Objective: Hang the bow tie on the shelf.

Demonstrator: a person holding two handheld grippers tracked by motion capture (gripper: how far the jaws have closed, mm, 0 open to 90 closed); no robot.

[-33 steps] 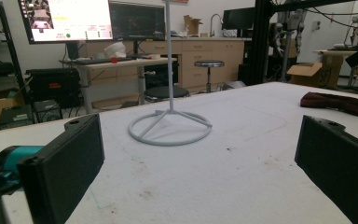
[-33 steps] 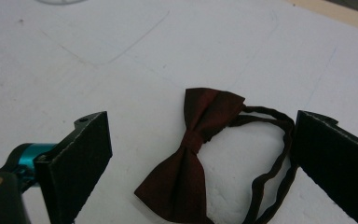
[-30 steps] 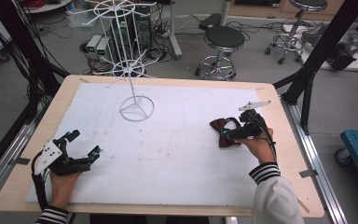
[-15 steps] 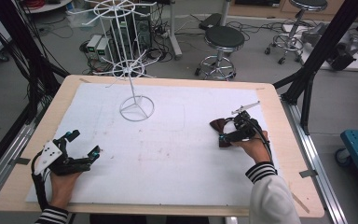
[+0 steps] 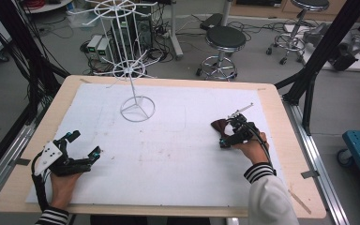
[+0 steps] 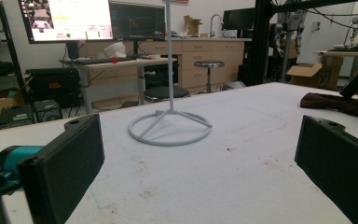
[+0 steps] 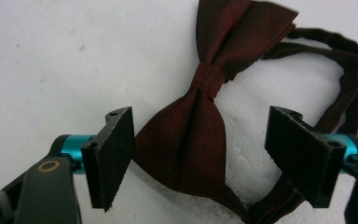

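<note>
1. Right gripper (image 7: 199, 158) pointed down over the dark red bow tie (image 7: 205, 116), jaws just closing in, 1 wing between the pads, neither pad pressing yet.
2. Bow tie lay flat on the white mat (image 5: 178, 154), right side of the table (image 5: 281, 112), near the mat's right edge; strap looped off behind the far pad.
3. Left gripper (image 5: 82, 145) sat near the front-left mat edge, jaws spread wide, nothing between them.
4. White wire stand (image 5: 137, 108) stood toward the back, well apart from both grippers; bare mat between them.
</note>
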